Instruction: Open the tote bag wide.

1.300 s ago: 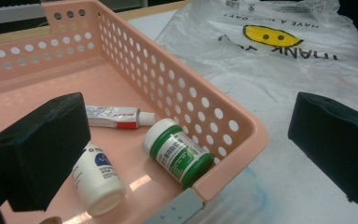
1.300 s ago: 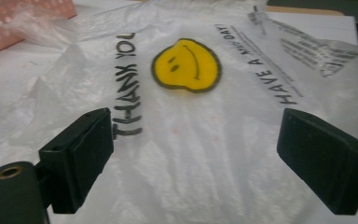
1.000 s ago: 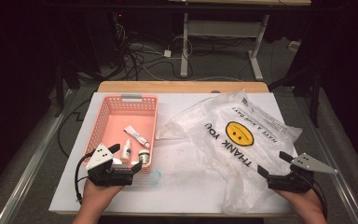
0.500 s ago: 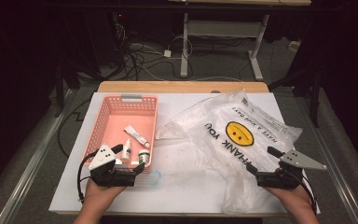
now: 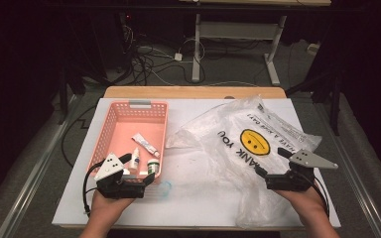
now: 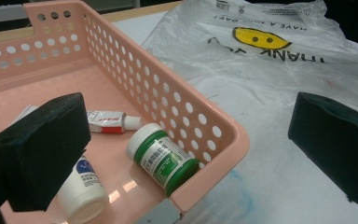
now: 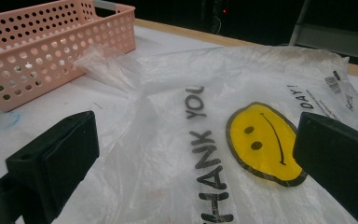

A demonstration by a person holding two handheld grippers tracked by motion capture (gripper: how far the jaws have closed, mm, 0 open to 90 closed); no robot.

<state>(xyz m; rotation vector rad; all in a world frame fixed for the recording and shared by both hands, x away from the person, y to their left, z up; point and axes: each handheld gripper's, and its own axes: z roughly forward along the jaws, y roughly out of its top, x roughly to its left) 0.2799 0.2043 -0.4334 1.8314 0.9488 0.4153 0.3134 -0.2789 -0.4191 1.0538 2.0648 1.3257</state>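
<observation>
A pink perforated basket (image 5: pixel 104 130) lies left of centre and holds a small tube (image 5: pixel 145 144), a white bottle (image 5: pixel 135 159) and a green-capped jar (image 5: pixel 153 166). My left gripper (image 5: pixel 139 171) is open and straddles the basket's near right corner. In the left gripper view, one jaw hangs over the white bottle (image 6: pixel 81 189) and the other over bare table, with the jar (image 6: pixel 163 158) between them. A clear plastic bag (image 5: pixel 238 144) with a yellow smiley lies to the right. My right gripper (image 5: pixel 272 161) is open above the bag's (image 7: pixel 205 93) near part and holds nothing.
The white table top (image 5: pixel 198 208) has a blue smear (image 5: pixel 164 188) beside the basket's near corner. A wooden strip (image 5: pixel 193 92) runs along the far edge. Beyond it, cables and a desk frame (image 5: pixel 198 44) stand on the dark floor.
My right gripper has shifted left, further over the bag. The left gripper has barely moved. Both stay open.
</observation>
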